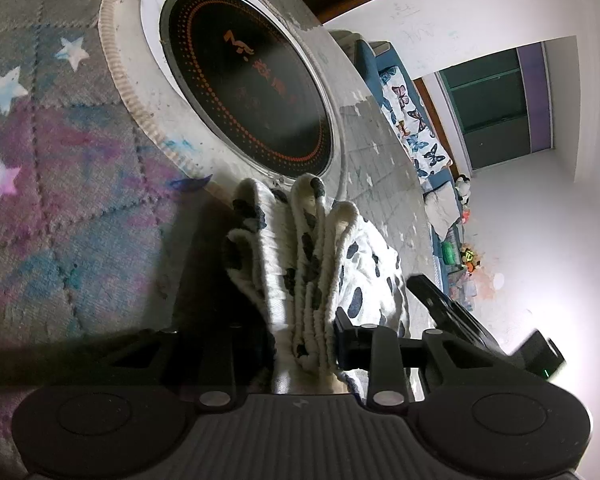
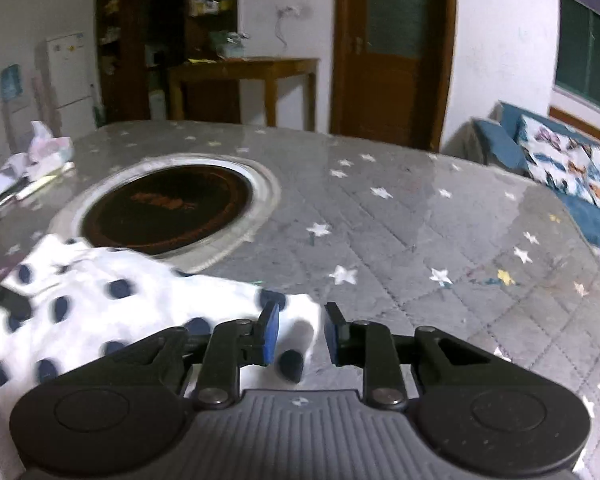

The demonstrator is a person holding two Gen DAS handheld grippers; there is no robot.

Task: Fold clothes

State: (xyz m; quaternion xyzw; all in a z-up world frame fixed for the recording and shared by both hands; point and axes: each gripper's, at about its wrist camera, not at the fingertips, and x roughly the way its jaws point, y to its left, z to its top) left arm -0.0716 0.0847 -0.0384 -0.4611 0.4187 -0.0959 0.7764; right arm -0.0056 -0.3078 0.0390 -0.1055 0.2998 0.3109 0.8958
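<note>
The left gripper clamps bunched folds of the white, dark-spotted knit garment above the grey star-quilted table, while the right gripper stands parted over its corner.

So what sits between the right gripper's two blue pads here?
A corner of the spotted white garment lies in the gap of the right gripper, pads apart; right wrist view shows it.

Right half of the table is wide open — just bare starry cover out to the edge. On the left side the spotted garment sprawls next to the round cooktop, and a crumpled pile crowds the far-left corner.
</note>
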